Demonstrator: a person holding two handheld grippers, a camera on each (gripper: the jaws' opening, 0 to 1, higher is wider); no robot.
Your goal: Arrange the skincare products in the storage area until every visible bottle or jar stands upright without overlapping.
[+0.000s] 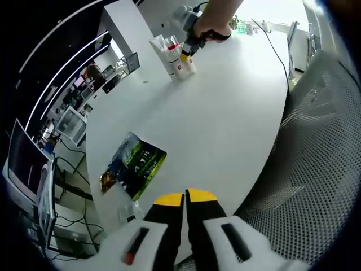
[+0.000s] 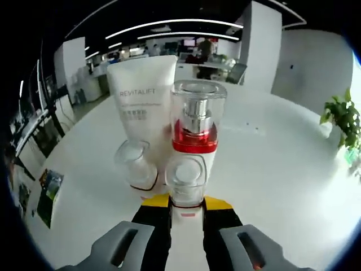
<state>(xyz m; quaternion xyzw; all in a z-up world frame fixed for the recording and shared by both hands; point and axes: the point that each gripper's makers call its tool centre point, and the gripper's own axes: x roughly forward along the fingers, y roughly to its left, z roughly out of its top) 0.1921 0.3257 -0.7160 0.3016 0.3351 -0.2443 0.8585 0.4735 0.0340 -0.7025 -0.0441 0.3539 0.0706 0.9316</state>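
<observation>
Clamped in right gripper [image 2: 186, 204]: clear-capped bottle [image 2: 186, 183], upright before white tube [image 2: 142, 104] and red-collared pump bottle [image 2: 196, 130]. Left gripper [image 1: 185, 199] shut, empty, above white table [image 1: 225, 113], near green packet [image 1: 134, 164].

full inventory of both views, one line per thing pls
tube: 1, white, upright at the back of the cluster, on the table
pump bottle: 1, white with red band and clear cap, upright beside the tube
small bottles: 2, clear caps, at the front; one between the right jaws, the other beside it
packet: 1, green and dark, flat near the table edge
table: 1, white, round
mesh chair: 1, grey, beside the table
plant: 1, green, far side of table
left gripper: yellow tips, jaws together, empty
right gripper: yellow tips, around a small bottle
hand: 1, on the right gripper
</observation>
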